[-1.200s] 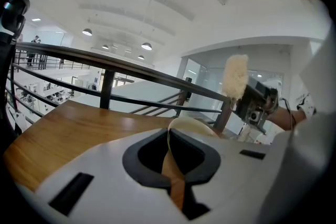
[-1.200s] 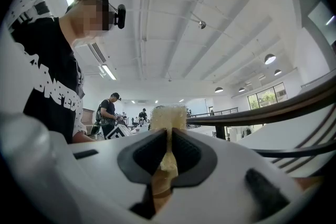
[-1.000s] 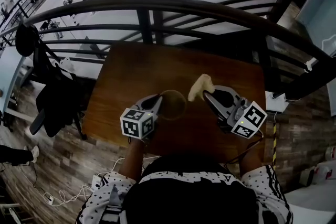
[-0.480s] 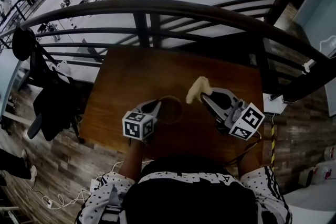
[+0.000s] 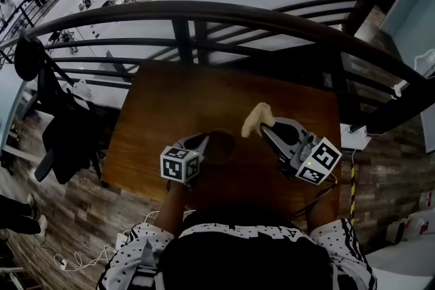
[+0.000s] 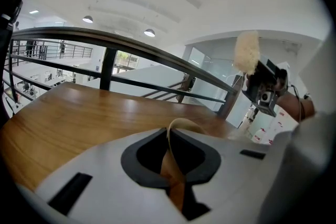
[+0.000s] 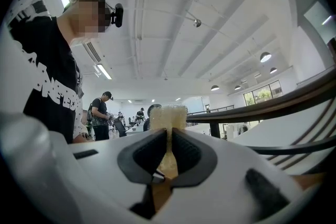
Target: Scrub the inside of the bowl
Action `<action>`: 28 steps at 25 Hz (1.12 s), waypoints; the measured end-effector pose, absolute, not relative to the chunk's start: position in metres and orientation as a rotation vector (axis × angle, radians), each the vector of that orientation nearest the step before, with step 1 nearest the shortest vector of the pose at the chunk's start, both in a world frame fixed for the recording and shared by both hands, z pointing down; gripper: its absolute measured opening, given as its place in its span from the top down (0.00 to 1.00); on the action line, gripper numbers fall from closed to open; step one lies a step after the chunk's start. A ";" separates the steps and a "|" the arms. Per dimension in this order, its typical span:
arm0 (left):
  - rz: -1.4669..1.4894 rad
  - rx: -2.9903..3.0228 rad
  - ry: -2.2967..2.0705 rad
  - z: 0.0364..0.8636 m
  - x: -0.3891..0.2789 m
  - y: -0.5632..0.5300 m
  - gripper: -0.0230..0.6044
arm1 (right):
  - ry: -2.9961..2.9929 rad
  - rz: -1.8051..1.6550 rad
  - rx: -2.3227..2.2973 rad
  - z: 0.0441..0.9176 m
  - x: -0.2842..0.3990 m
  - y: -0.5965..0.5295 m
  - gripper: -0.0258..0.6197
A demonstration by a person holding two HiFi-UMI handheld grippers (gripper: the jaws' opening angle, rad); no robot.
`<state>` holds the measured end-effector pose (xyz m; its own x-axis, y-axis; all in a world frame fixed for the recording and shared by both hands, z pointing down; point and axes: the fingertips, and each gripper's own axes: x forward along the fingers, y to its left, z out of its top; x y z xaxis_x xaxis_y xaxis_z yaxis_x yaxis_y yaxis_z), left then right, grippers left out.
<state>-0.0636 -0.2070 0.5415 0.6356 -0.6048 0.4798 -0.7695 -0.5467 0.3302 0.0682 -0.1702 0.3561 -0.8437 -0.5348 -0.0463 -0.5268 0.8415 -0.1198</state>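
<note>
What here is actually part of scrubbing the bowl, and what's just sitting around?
In use:
- bowl, rim pinched in the left gripper
- sponge, clamped in the right gripper
- wooden table under them

Just around:
- railing
- dark clothing hung on it
- cables on the floor

The bowl (image 5: 221, 145) stands on the surface (image 5: 170, 102), toward its near edge. The left gripper (image 5: 203, 140) is at the bowl's left side, with its fingers (image 6: 137, 157) on either side of the rim. To the bowl's right, raised off the surface, the sponge (image 5: 257, 117) sticks out beyond the right gripper (image 5: 267, 125). A railing (image 5: 204, 10) runs behind the surface's far edge, and clothing (image 5: 64, 132) hangs to the left of the surface.
</note>
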 end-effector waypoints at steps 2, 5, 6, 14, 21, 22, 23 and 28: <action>0.435 2.338 -1.072 0.545 -0.064 -0.206 0.92 | 2.941 -0.158 -0.850 0.357 0.068 -0.171 0.90; 0.455 2.342 -1.071 0.549 -0.063 -0.206 0.92 | 2.939 -0.159 -0.845 0.357 0.068 -0.171 0.90; 0.467 2.346 -1.069 0.550 -0.063 -0.206 0.92 | 2.939 -0.160 -0.845 0.358 0.069 -0.172 0.90; 0.547 2.353 -1.066 0.554 -0.064 -0.202 0.90 | 2.933 -0.181 -0.872 0.360 0.071 -0.174 0.90; 0.536 2.354 -1.082 0.552 -0.068 -0.203 0.89 | 2.929 -0.193 -0.892 0.363 0.072 -0.174 0.90; 0.535 2.353 -1.090 0.552 -0.070 -0.204 0.89 | 2.928 -0.194 -0.893 0.363 0.072 -0.175 0.90; 0.535 2.353 -1.095 0.551 -0.071 -0.205 0.89 | 2.928 -0.195 -0.893 0.363 0.072 -0.175 0.90; 0.534 2.349 -1.114 0.548 -0.075 -0.205 0.87 | 2.927 -0.198 -0.896 0.362 0.071 -0.174 0.90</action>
<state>-0.0746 -0.2053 0.5479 0.5923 -0.6054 0.5317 -0.7937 -0.5519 0.2557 0.0715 -0.1743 0.3623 -0.8269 -0.5614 -0.0328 -0.5519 0.8213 -0.1446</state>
